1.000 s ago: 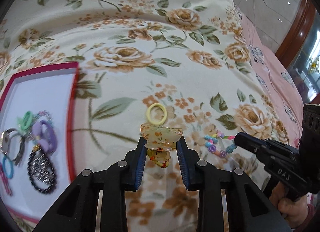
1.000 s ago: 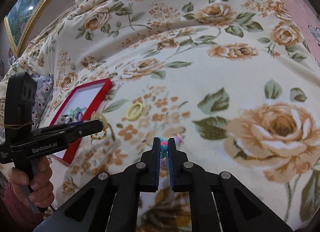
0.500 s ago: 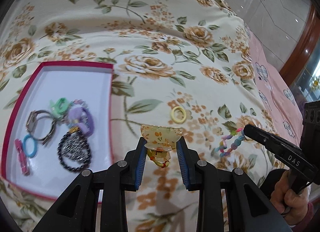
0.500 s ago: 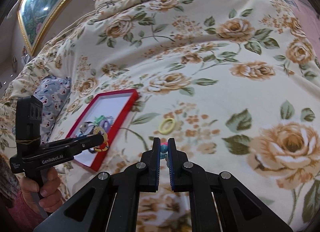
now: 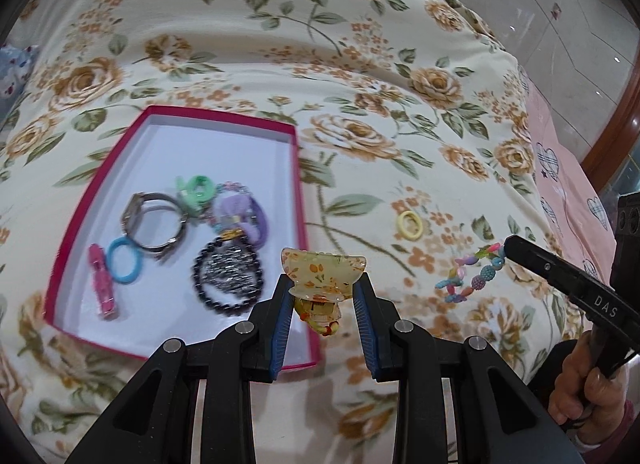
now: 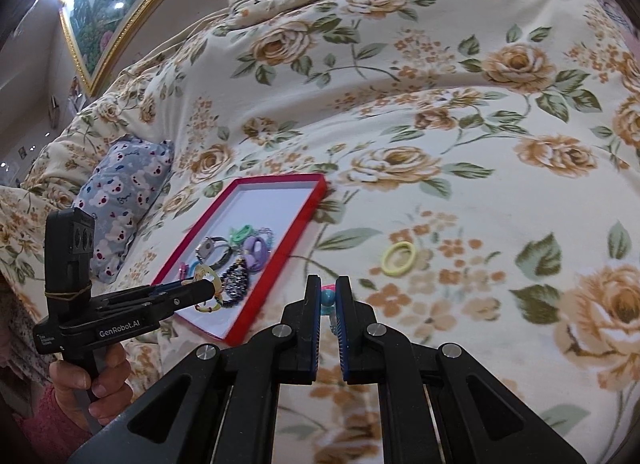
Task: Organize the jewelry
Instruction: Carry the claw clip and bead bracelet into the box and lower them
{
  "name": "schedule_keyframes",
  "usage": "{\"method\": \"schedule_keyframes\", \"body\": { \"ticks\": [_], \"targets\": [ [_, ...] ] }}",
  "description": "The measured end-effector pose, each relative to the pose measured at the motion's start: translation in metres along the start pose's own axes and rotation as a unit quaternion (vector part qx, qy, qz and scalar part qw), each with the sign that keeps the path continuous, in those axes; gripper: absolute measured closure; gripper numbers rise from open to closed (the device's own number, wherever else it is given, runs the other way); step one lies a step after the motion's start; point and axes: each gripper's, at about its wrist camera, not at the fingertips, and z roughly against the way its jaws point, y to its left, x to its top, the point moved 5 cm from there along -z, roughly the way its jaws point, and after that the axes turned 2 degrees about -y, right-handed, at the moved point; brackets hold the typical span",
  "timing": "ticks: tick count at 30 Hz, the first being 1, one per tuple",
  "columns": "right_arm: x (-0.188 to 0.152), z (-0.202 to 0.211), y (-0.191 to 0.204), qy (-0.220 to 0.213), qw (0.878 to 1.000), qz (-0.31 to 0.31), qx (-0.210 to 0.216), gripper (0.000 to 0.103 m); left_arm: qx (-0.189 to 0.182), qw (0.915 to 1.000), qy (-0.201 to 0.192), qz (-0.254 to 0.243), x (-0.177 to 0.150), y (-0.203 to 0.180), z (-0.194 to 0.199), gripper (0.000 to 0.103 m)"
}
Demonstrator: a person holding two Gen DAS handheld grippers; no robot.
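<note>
Both grippers rise since earlier: left gripper (image 5: 323, 296) clamps the stiff, brittle claw clip (image 5: 322, 274) at its hinge; right gripper (image 6: 328, 302) pinches the limp beaded bracelet (image 5: 471, 273).

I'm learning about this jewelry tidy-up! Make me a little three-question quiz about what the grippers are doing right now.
1. True or false: the left gripper is shut on the amber hair claw.
2. What does the right gripper hold? A) the yellow hair tie B) the colorful bead bracelet C) the blue ring
3. Fill in: the yellow hair tie lies on the ____, outside the red tray.

Key
1. True. Its pads clamp the claw above the tray's near corner.
2. B. The colorful bead bracelet dangles from its tips in the left wrist view.
3. Bedspread: the floral bedspread, to the right of the tray.
</note>
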Motion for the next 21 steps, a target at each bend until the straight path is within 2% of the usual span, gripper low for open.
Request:
{"method": "schedule_keyframes", "body": {
  "ticks": [21],
  "targets": [
    [0.008,-0.037,0.063,0.021,0.997,0.043,0.059,0.096,0.053,0.9972,-0.015,0.050,-0.004,0.067,0.028,0.074]
  ]
}}
